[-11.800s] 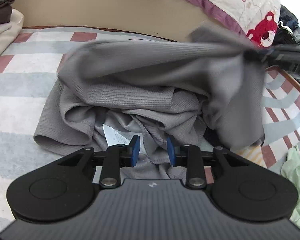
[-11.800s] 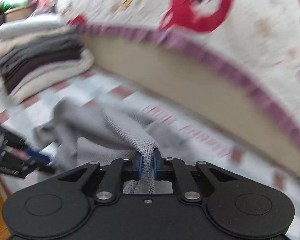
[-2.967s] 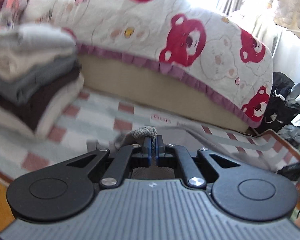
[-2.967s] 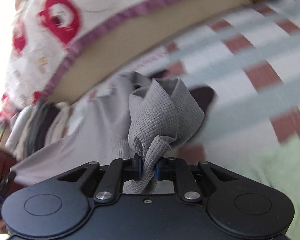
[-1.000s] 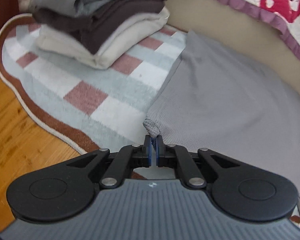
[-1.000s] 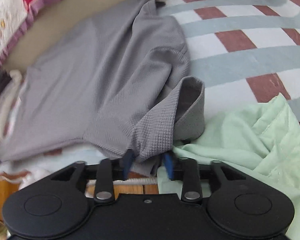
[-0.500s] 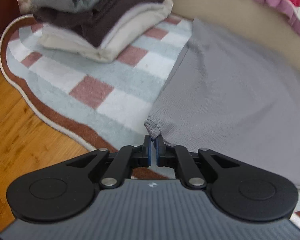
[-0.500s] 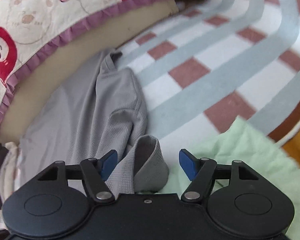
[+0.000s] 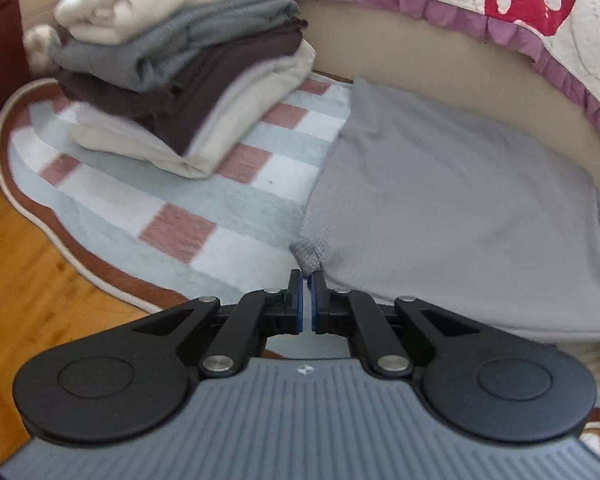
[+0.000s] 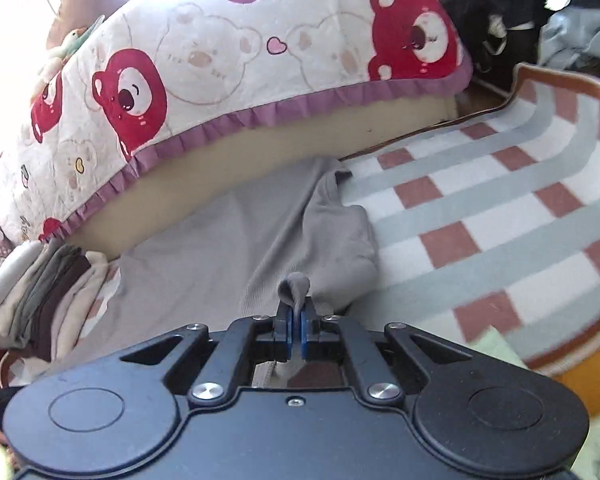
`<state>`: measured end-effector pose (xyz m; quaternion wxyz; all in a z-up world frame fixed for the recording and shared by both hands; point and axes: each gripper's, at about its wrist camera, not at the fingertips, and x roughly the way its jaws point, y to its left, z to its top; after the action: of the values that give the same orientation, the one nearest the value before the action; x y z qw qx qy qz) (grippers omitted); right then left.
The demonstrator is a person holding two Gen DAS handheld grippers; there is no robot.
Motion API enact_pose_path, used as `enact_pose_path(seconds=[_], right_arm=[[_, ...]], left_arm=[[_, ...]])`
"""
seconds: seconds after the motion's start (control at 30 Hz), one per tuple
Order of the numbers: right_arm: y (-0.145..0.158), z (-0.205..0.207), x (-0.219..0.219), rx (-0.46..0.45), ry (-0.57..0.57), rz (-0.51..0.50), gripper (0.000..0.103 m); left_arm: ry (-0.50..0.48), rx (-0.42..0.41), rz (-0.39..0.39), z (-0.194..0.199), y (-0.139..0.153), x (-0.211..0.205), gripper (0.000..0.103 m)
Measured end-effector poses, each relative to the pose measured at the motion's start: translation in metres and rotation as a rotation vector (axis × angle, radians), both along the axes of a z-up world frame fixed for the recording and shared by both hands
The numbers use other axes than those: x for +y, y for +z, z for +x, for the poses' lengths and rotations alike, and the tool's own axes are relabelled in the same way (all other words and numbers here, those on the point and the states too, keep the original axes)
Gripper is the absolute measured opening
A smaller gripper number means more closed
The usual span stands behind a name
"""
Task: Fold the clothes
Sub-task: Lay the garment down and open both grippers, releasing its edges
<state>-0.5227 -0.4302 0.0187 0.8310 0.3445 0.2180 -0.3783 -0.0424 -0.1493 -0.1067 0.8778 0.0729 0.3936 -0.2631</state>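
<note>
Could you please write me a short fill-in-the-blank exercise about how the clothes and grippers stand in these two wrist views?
1. The grey waffle-knit shirt lies spread on the checked ____.
2. The right gripper is shut on a ____ of that shirt.
3. The stack of folded clothes shows beige, grey and dark ____ layers.
4. The bedcover with the purple frill is printed with red ____.

Missing words: rug; pinch; brown; bears

left gripper [image 9: 307, 290] angled down, fingers pressed together – right gripper [image 10: 296, 314] likewise, fingers clamped
</note>
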Motion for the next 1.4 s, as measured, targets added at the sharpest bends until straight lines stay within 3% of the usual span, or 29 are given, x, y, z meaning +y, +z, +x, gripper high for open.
enact_pose_path(seconds=[0.07,0.13,0.3,0.4,0.47,0.53,0.6,0.63,0.7,0.8,0.9,0.97,1.0,1.07,1.2,1.23,1.27,1.3,1.33,1.4], right_arm=[[-0.008,-0.005,0.009,0.039,-0.012,0.045,0.004],[-0.025,-0.005,0.013,0.084,-0.014,0.082,0.004],[-0.069,0.002,0.014,0.254,-0.011,0.196,0.004],[-0.082,0.011,0.01,0.341,0.01,0.227,0.004],[-0.091,0.009,0.002,0.297,-0.003,0.362,0.004],[-0.097,-0.001,-0.011,0.175,-0.048,0.534,0.005],[-0.09,-0.005,-0.023,0.164,-0.083,0.56,0.014],[-0.083,-0.004,-0.028,0.188,-0.098,0.527,0.019],[-0.061,0.002,-0.038,0.283,-0.119,0.358,0.048],[-0.046,0.008,-0.059,0.22,-0.133,0.225,0.059],[-0.067,0.018,-0.089,0.167,-0.1,0.213,0.062],[-0.092,0.027,-0.106,0.156,-0.079,0.229,0.062],[-0.105,0.032,-0.113,0.162,-0.078,0.234,0.062],[-0.128,0.041,-0.127,0.182,-0.088,0.23,0.062],[-0.163,0.051,-0.152,0.136,-0.122,0.23,0.064],[-0.166,0.052,-0.154,0.095,-0.129,0.204,0.064],[-0.168,0.054,-0.156,0.052,-0.106,0.19,0.057],[-0.17,0.057,-0.157,0.006,-0.046,0.19,0.015],[-0.169,0.062,-0.158,-0.013,0.008,0.191,0.009],[-0.151,0.069,-0.144,0.071,0.027,0.078,0.008]], left_arm=[[0.018,-0.027,0.024,-0.002,0.001,0.005,0.0],[0.034,-0.003,0.035,0.003,-0.003,0.009,0.0],[0.062,0.237,-0.059,0.023,-0.024,0.021,0.003],[0.086,0.299,-0.063,0.028,-0.038,0.019,0.004],[0.105,0.313,-0.061,0.033,-0.044,0.017,0.017],[0.115,0.315,-0.069,0.037,-0.048,0.016,0.032],[0.127,0.305,-0.06,0.042,-0.053,0.01,0.049],[0.122,0.306,-0.053,0.045,-0.056,0.005,0.058],[0.097,0.332,-0.028,0.05,-0.063,-0.006,0.059],[0.067,0.332,0.043,0.05,-0.071,-0.02,0.059],[0.044,0.31,0.035,0.048,-0.072,-0.024,0.061],[0.034,0.319,0.002,0.05,-0.074,-0.025,0.079],[0.031,0.322,-0.022,0.051,-0.075,-0.025,0.082],[0.032,0.311,-0.045,0.052,-0.076,-0.027,0.084],[-0.001,0.26,-0.002,0.049,-0.079,-0.037,0.083],[-0.016,0.242,0.027,0.047,-0.08,-0.041,0.082],[-0.029,0.218,0.064,0.044,-0.08,-0.045,0.079],[-0.04,0.187,0.107,0.039,-0.081,-0.049,0.074],[-0.051,0.152,0.152,0.035,-0.081,-0.053,0.062],[-0.079,0.131,0.167,0.031,-0.078,-0.055,0.045]])
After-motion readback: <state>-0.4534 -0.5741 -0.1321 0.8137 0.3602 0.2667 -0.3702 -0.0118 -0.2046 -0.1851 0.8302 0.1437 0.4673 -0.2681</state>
